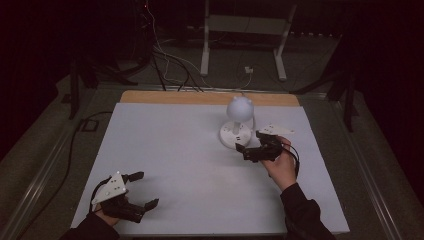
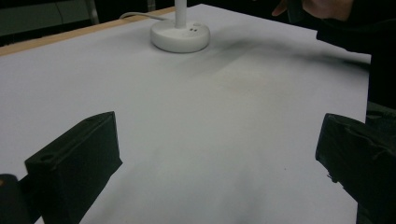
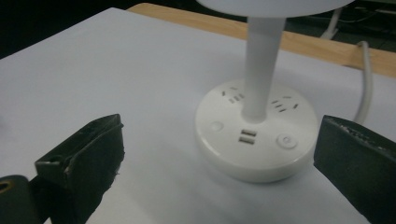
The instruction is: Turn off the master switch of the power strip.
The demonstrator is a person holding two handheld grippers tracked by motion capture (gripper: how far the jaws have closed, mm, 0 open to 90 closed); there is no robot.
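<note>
A white desk lamp with a ball-shaped head (image 1: pixel 240 107) stands on a round base (image 1: pixel 234 135) at the back right of the white table top (image 1: pixel 175 150). The base (image 3: pixel 254 149) carries sockets, two USB ports (image 3: pixel 247 136) and two round buttons (image 3: pixel 286 141) around a white stem (image 3: pixel 261 70). My right gripper (image 1: pixel 250 141) is open just in front of the base, its jaws wide apart with nothing between them and clear of the base (image 3: pixel 219 133). My left gripper (image 1: pixel 145 189) rests open near the front left corner, empty (image 2: pixel 219 140), facing the lamp base (image 2: pixel 180 35).
The lamp's white cable (image 3: pixel 366 79) runs off the back over the wooden table edge (image 1: pixel 200 97). A dark floor with cables and a white stand frame (image 1: pixel 245 30) lies beyond. A hand (image 2: pixel 322 7) holds the right gripper at the far right.
</note>
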